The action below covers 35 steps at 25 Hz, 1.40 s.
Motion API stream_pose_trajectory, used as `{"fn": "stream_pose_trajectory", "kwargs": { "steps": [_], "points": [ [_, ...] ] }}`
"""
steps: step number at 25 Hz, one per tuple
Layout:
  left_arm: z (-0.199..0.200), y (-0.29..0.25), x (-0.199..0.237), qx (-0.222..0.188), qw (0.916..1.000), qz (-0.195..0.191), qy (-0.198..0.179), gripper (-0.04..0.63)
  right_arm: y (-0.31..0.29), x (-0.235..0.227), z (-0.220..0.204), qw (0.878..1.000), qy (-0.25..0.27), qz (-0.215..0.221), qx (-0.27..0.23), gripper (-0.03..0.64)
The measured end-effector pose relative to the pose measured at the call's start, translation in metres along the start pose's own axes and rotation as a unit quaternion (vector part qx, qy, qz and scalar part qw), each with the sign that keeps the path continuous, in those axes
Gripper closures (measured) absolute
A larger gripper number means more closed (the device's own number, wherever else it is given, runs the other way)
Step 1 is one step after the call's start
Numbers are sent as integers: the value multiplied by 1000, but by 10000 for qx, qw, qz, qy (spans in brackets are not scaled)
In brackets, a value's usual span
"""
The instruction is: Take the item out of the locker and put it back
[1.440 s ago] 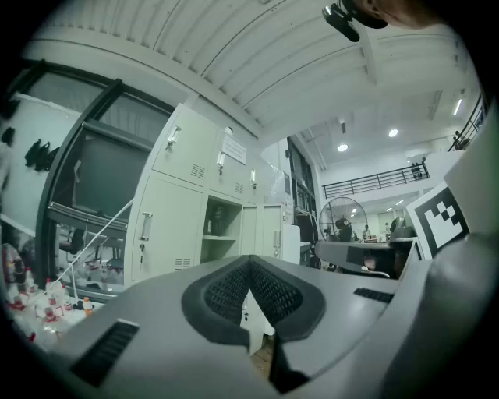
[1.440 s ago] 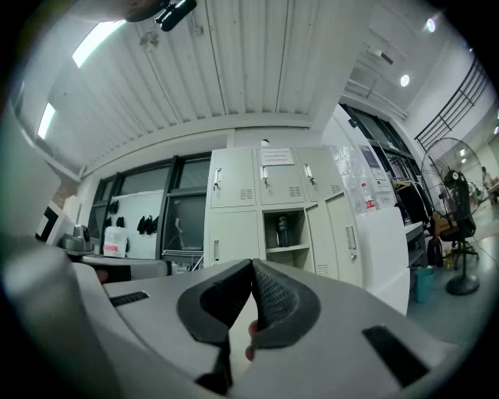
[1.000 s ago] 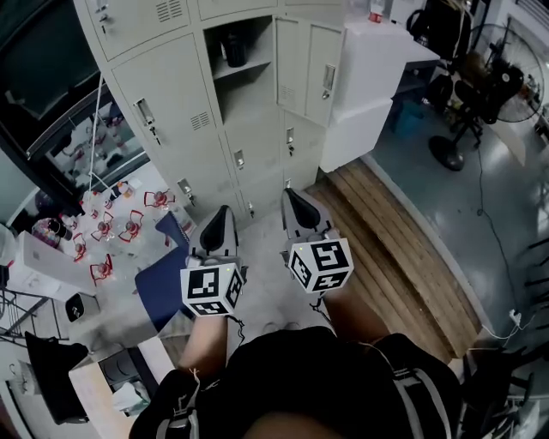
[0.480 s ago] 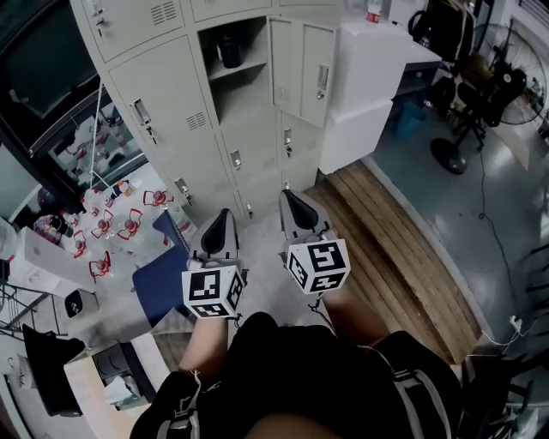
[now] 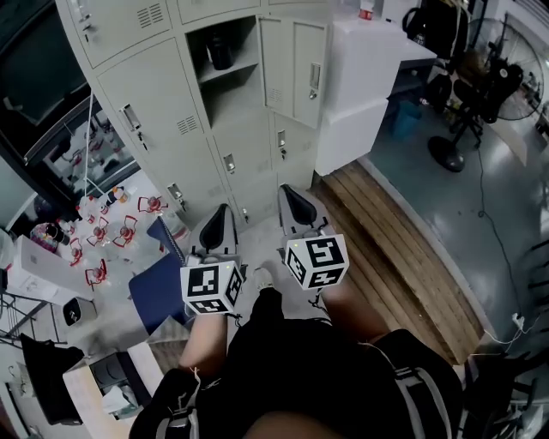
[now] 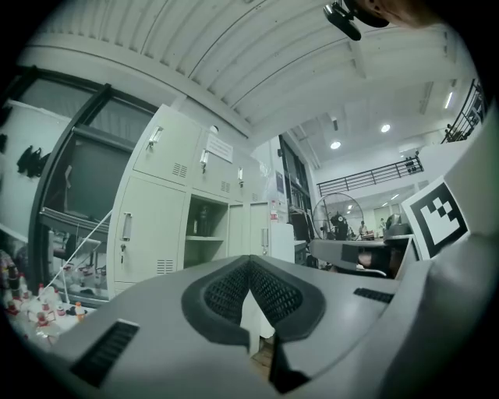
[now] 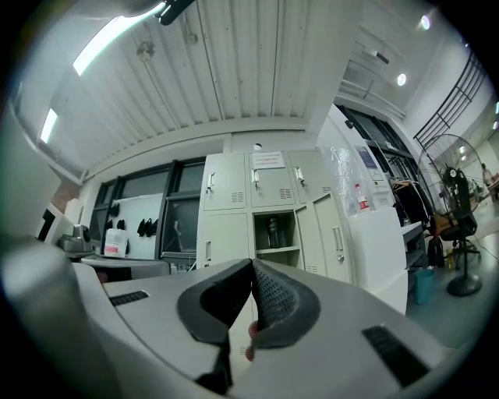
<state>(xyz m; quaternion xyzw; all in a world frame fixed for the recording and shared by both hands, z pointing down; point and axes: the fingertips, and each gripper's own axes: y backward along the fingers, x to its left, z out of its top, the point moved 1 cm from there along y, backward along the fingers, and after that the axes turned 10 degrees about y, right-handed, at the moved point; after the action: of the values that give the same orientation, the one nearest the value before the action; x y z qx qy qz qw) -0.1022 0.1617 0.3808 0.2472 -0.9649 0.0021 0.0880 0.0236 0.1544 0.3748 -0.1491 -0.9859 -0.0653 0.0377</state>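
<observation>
The grey locker bank point(image 5: 163, 111) stands ahead, one compartment open with its door point(image 5: 296, 60) swung right. A dark bottle point(image 5: 220, 53) stands on that compartment's upper shelf; it also shows as the bottle point(image 6: 204, 221) and as the bottle point(image 7: 272, 231) in the gripper views. My left gripper point(image 5: 219, 212) and right gripper point(image 5: 290, 194) are held side by side at waist height, well short of the lockers. Both point toward the lockers. The left gripper point(image 6: 249, 262) and right gripper point(image 7: 252, 265) each have pads meeting, with nothing between them.
A white cabinet point(image 5: 364, 86) stands right of the lockers, a small red-capped bottle point(image 5: 366, 10) on top. Wooden planks point(image 5: 403, 249) cover the floor on the right, with a standing fan point(image 5: 489, 86) beyond. At the left are a blue seat point(image 5: 159, 287) and several red-and-white items point(image 5: 103, 231).
The lockers have slid left and slightly up in the head view as the person steps forward; a shoe now shows between the grippers. Both grippers stay shut and side by side.
</observation>
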Motion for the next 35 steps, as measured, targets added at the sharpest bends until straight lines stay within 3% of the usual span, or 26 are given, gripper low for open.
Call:
{"fn": "stream_pose_trajectory", "kwargs": {
  "steps": [12, 35],
  "points": [
    [-1, -98, 40, -96, 9999, -60, 94, 583, -93, -34, -14, 9999, 88, 51, -44, 603],
    [46, -384, 206, -62, 9999, -14, 101, 583, -416, -119, -13, 9996, 2, 168, -210, 603]
  ]
}}
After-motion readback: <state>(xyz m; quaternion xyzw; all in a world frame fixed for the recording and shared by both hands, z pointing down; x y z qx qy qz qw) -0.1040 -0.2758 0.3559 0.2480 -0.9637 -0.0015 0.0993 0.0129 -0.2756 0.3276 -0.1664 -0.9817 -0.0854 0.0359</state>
